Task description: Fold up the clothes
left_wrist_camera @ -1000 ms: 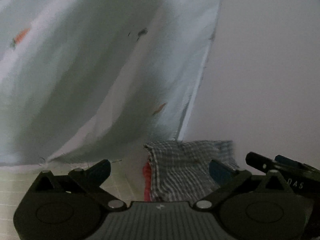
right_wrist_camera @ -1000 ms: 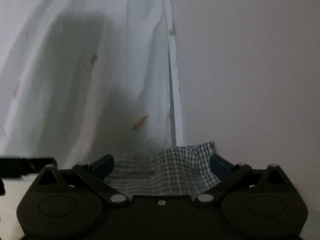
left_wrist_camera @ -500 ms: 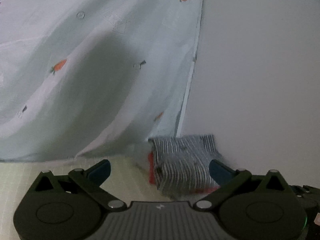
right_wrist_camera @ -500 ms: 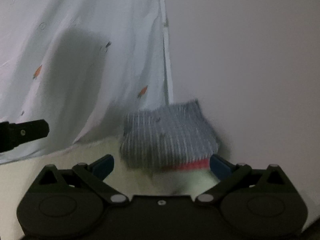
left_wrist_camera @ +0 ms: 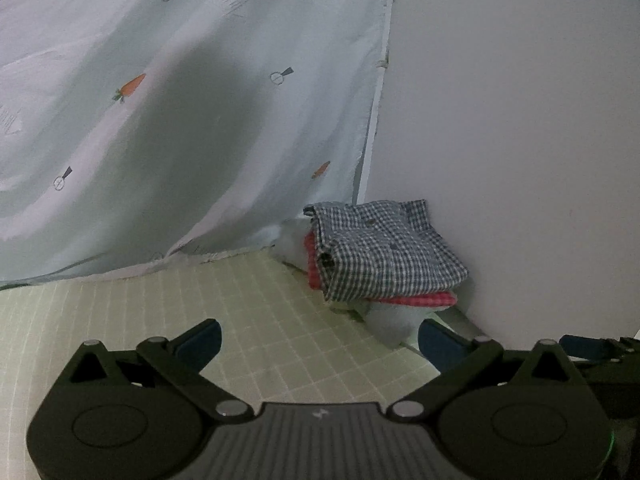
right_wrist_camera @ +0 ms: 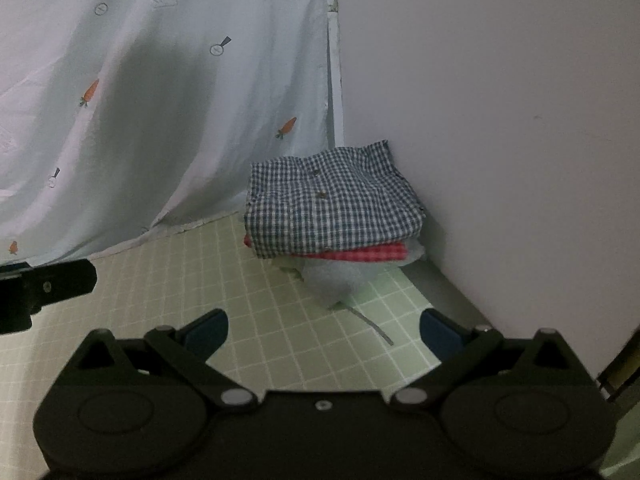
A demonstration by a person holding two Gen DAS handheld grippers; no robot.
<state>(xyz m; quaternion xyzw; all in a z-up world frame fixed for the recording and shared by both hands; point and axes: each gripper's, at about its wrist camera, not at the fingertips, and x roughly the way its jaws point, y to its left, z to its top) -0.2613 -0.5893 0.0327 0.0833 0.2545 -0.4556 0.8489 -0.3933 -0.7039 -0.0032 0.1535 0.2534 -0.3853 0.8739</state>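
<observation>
The blue checked shirt [right_wrist_camera: 332, 204] is folded flat and sits on top of a small pile in the corner, where the plain wall [right_wrist_camera: 500, 120] meets the carrot curtain [right_wrist_camera: 160, 100]. Its long side runs left to right in the right wrist view, and a line of little buttons runs from front to back. Under it is one folded red checked cloth [right_wrist_camera: 376, 253], and under that is one pale cloth [right_wrist_camera: 336, 280]. So the pile has three folded things. The pile rests on a green mat with white squares [right_wrist_camera: 256, 312] on the bench. The right claw [right_wrist_camera: 323, 330] is spread wide with nothing in it, and the pile lies at about 12 o'clock from it, a little way off, not touching. The left claw [left_wrist_camera: 319, 342] is also spread wide and empty, and the pile [left_wrist_camera: 384, 252] lies at about 1 o'clock from it, near its right finger but apart. I count two claws, and the curtain shows a few orange carrots.
</observation>
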